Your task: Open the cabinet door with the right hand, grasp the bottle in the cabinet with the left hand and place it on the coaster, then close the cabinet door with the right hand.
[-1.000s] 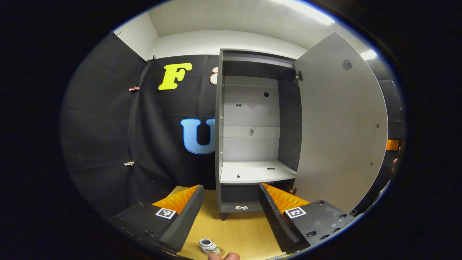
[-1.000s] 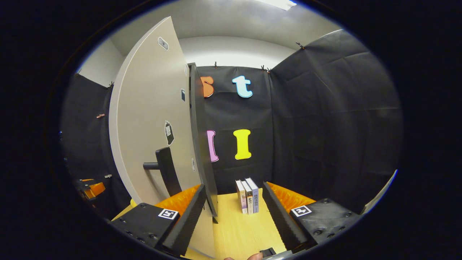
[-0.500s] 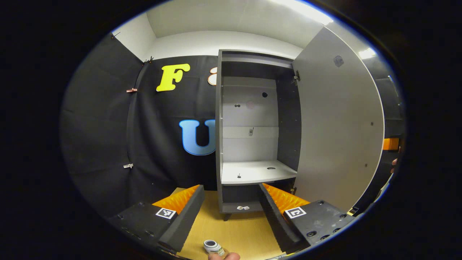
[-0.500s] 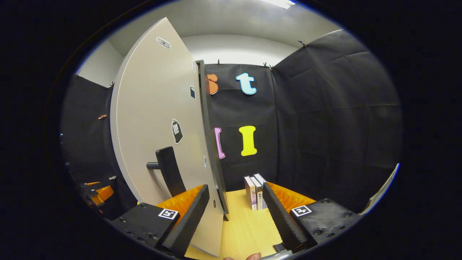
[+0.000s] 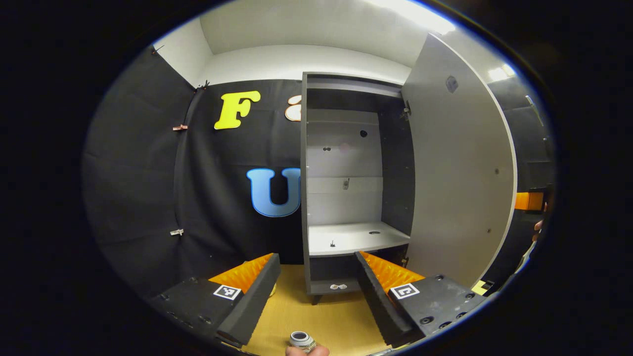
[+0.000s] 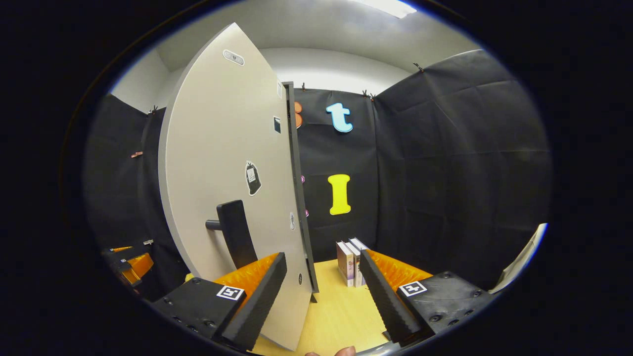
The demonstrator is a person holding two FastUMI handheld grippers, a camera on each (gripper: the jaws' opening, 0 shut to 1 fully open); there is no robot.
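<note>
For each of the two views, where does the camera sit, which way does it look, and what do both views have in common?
Left gripper view: rides on the left gripper, low over the table, facing into the open cabinet; its own two fingers, spread, show at the bottom, with the bottle and a fingertip at the lower edge.
Right gripper view: rides on the right gripper, facing the door's outer face with its handle, and the books beyond; its fingers, spread, show below.
Shared: the door, the table, the booth wall.
</note>
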